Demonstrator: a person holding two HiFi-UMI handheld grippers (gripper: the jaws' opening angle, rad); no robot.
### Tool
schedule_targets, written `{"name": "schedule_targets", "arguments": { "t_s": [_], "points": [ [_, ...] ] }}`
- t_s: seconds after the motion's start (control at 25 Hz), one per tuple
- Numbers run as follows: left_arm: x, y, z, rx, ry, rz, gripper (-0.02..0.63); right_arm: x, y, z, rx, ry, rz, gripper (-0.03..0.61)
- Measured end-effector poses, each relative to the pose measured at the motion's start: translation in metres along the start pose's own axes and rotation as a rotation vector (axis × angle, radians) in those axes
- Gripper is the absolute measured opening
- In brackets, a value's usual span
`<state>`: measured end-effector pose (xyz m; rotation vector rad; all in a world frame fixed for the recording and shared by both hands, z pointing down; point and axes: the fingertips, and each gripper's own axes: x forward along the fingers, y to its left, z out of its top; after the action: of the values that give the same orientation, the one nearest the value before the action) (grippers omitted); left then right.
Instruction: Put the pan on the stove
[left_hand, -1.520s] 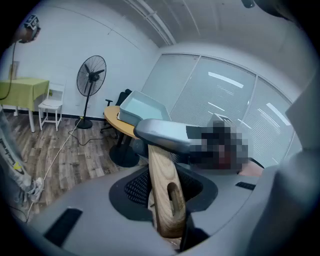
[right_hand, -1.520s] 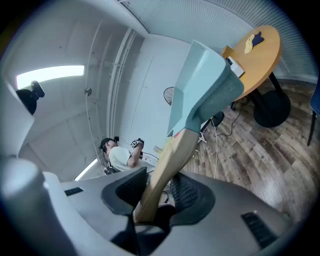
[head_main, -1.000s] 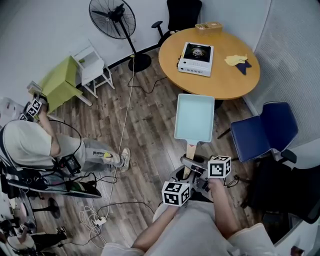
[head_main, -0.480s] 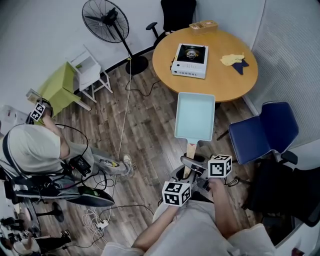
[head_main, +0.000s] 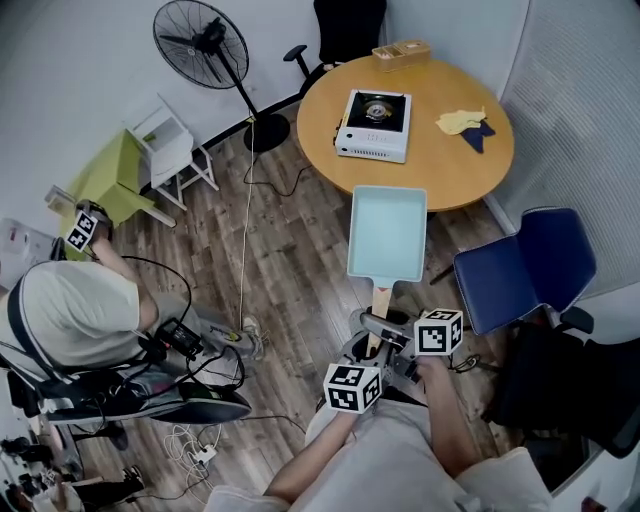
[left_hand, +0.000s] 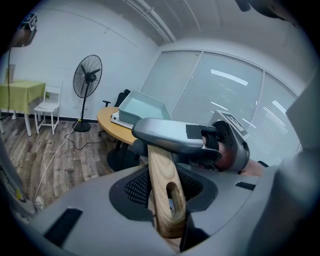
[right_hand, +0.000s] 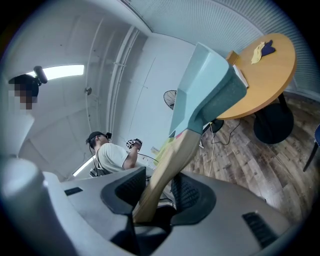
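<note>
**A:** Going by the head view, how far along is this?

**B:** Barely started, I'd say. The left gripper (head_main: 362, 352) and right gripper (head_main: 392, 340) are both pinching the wooden handle (head_main: 380, 300), right beside each other. The light-blue pan (head_main: 388, 232) is hanging ahead of them over the wood floor. The stove (head_main: 373, 125) is sitting well beyond the pan on the round surface (head_main: 440, 175), and nothing is resting on it yet. So the whole carry and set-down is what's left.

**A:** Left gripper view?

**B:** The left gripper (left_hand: 165, 210) is clamping the end of the handle (left_hand: 162, 180), the bit with the hanging hole. The right gripper (left_hand: 200, 145) is grabbing the handle just ahead of it. The pan (left_hand: 142, 106) is showing farther ahead, with the stove (left_hand: 118, 118) past it.

**A:** Right gripper view?

**B:** Same deal. The right gripper (right_hand: 150, 200) is squeezing the handle (right_hand: 170, 165), and the pan (right_hand: 205, 85) is tilting up ahead of it. The surface (right_hand: 265, 75) is beyond that.

**A:** Any brands or writing?

**B:** I'm not seeing anything readable. There are just black-and-white square markers on the gripper cubes.
</note>
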<state>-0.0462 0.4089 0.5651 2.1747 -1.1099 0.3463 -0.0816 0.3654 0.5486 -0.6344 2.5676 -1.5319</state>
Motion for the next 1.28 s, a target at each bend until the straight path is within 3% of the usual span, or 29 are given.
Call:
{"name": "schedule_targets", "arguments": {
  "t_s": [1.28],
  "points": [
    [0.121,0.109,0.158,0.016,-0.017,-0.094,0.130,0.106,-0.081,0.185,-0.010,-0.055,-0.062,0.163]
  ]
}}
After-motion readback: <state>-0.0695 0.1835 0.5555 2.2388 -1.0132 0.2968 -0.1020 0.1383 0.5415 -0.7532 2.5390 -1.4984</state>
